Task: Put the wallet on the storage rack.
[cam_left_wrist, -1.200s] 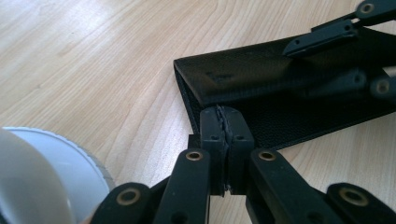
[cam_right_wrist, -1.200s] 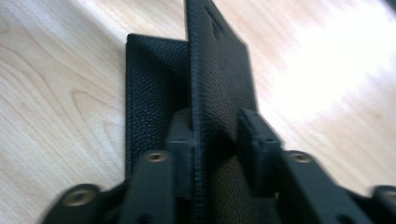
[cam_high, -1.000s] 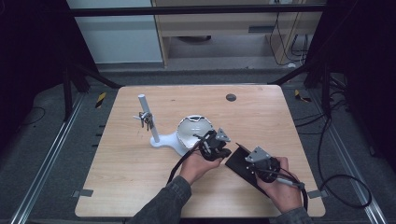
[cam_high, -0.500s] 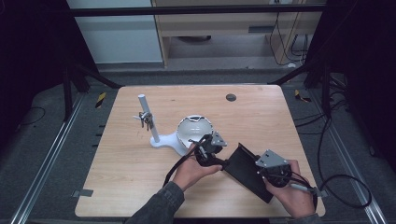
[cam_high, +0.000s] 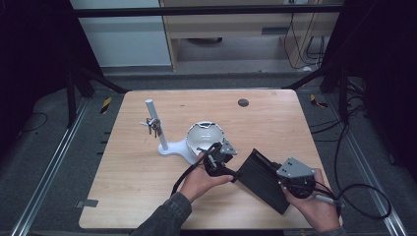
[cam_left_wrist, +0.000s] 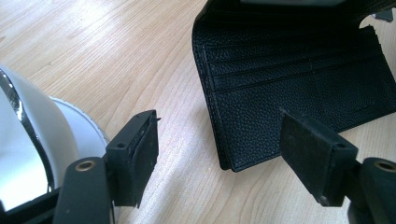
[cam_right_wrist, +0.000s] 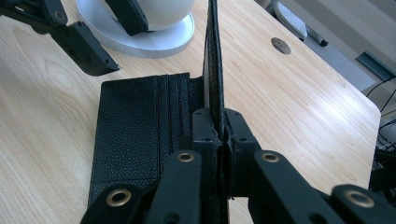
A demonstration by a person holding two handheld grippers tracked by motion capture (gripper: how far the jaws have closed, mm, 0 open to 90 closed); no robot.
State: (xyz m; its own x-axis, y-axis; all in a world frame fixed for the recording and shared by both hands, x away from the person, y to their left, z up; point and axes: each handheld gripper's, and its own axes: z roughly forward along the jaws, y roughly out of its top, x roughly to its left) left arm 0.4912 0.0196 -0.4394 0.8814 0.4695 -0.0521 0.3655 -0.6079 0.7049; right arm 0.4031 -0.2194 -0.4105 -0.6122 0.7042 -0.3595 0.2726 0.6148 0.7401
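Along right hand-held gripper (cam_right_wrist: 219,140): clamped on wallet flap (cam_right_wrist: 214,60); left hand-held gripper (cam_left_wrist: 219,154) spread wide.

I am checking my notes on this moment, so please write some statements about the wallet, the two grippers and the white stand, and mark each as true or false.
1. The right gripper is shut on one flap of the wallet and holds that flap upright. True.
2. The left gripper is clamped on the wallet. False: its jaws are open, with the wallet's edge between them but not touched.
3. The wallet is open, with card slots showing. True.
4. The wallet lies inside the white bowl. False: it is on the table, beside the bowl.
5. Keys hang on the white post. True.
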